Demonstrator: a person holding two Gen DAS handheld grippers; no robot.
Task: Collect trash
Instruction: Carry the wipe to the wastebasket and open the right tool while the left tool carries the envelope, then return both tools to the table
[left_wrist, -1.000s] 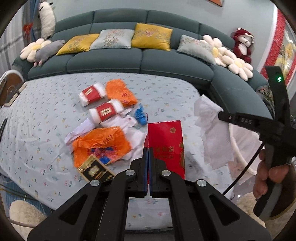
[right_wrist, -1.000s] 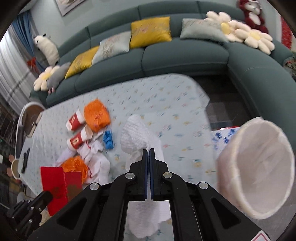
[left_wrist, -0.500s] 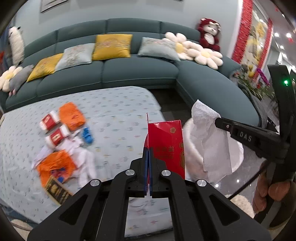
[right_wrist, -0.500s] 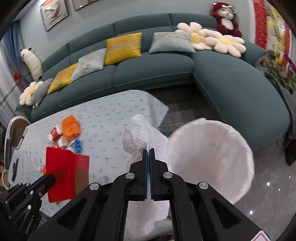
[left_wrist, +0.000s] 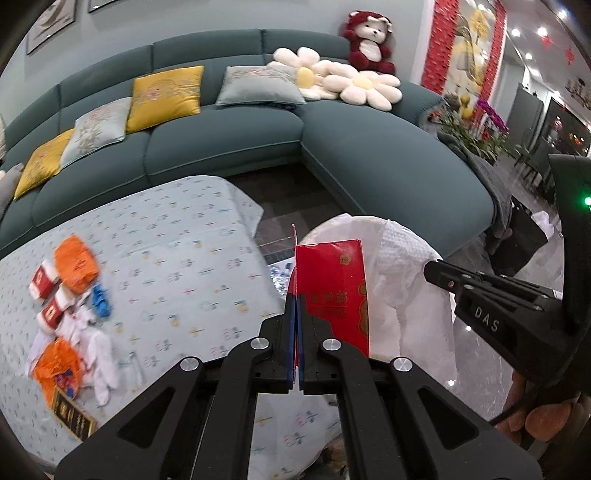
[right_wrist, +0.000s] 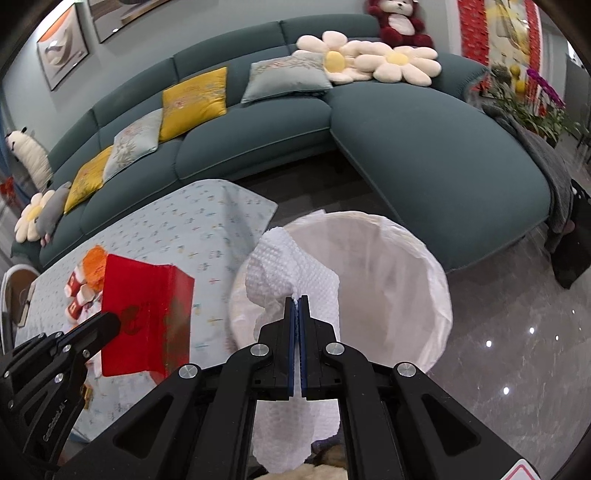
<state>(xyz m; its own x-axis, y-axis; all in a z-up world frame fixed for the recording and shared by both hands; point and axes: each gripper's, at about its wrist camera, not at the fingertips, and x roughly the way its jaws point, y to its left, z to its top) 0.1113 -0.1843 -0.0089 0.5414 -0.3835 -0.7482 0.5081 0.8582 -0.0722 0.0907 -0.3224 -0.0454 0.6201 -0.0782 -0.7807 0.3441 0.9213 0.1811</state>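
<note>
Both claws have swung away from the littered table and now hang at the bin; a second ago the left view was filled by the table, and the bin showed only at the right edge. Judged from this, two pieces are ready to drop and the carry is nearly done.

Left claw (left_wrist: 296, 295), bottom centre of the left view: jaws fully closed, pinching the red packet (left_wrist: 334, 280) by its left edge. The packet is flat, stiff card, glossy, with gold print; it stands upright in front of the bin's near rim.

Right claw (right_wrist: 297, 301), bottom centre of the right view: jaws fully closed on the white paper towel (right_wrist: 291, 266). The towel is soft, dimpled and crumpled, drooping below the jaws over the bin's near edge.

The bin (right_wrist: 439, 295), centre of the right view, is round, lined with a thin, wrinkled white bag, and looks empty.

Left of both views, the table (left_wrist: 177, 236) wears a pale printed cloth. More trash lies there: orange wrappers (left_wrist: 75, 264), red-and-white packs (left_wrist: 46, 284), white tissues (left_wrist: 99, 354), a blue scrap (left_wrist: 101, 304)

Beyond, a dark green fabric sofa (right_wrist: 258, 129) with cushions
</note>
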